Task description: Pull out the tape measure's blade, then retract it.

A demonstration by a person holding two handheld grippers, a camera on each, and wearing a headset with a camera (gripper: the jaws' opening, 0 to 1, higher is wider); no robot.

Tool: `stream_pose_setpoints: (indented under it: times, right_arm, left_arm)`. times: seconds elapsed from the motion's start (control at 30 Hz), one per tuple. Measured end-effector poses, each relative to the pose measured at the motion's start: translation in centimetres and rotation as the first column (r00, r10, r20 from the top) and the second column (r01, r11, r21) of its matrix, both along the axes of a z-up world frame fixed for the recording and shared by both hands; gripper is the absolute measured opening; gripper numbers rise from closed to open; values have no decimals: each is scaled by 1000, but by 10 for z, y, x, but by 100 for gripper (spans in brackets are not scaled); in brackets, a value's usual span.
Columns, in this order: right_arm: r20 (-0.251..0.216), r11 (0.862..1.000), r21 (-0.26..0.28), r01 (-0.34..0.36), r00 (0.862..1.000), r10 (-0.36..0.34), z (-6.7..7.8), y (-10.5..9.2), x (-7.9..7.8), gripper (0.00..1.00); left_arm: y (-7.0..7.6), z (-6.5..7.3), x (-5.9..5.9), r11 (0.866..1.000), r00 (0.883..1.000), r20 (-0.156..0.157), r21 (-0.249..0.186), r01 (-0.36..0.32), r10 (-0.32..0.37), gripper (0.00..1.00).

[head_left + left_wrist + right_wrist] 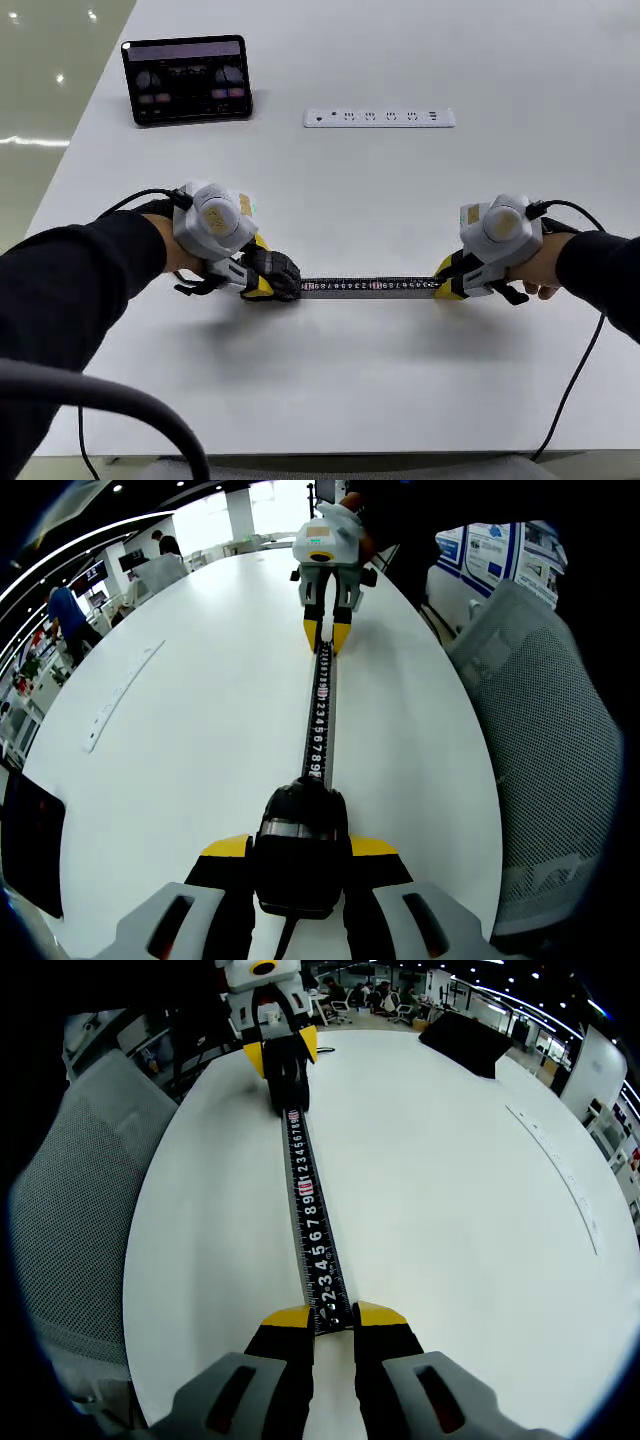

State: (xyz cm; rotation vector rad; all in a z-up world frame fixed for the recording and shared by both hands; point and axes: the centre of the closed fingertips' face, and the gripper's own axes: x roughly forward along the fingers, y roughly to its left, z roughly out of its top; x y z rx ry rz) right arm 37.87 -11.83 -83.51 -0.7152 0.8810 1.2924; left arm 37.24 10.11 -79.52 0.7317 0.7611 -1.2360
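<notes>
The tape measure, a black case, lies on the white table at about 8 o'clock from the middle of the head view, and its blade is drawn out flat along the tabletop, running from the case toward 3 o'clock with the printed numbers facing up. The left claw is clenched around the case, one yellow-tipped jaw on each side of it; in the left gripper view the case sits at 6 o'clock between those jaws and the blade leads straight up toward 12 o'clock. The right claw grasps the free end of the blade, its yellow tips pressed to the two edges of the strip right at the low numbers, as the right gripper view shows at 6 o'clock. The two claws face each other with the blade stretched between them, both resting low on the table. A person's hands in dark sleeves hold the claws, and a black cable trails off the right one toward 5 o'clock. Well apart from the tape, a white power strip lies at 12 o'clock and a dark tablet stands propped at 11 o'clock. A grey mesh chair stands just beside the table's near edge.
</notes>
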Motion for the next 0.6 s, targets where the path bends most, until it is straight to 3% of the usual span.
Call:
stream_pose_setpoints:
  times: [0.6]
  right_arm:
    - [-3,1000,-12,7,1000,-7,0,-9,0,9]
  left_arm:
    - [0,0,0,1000,1000,-2,-4,-1,1,30]
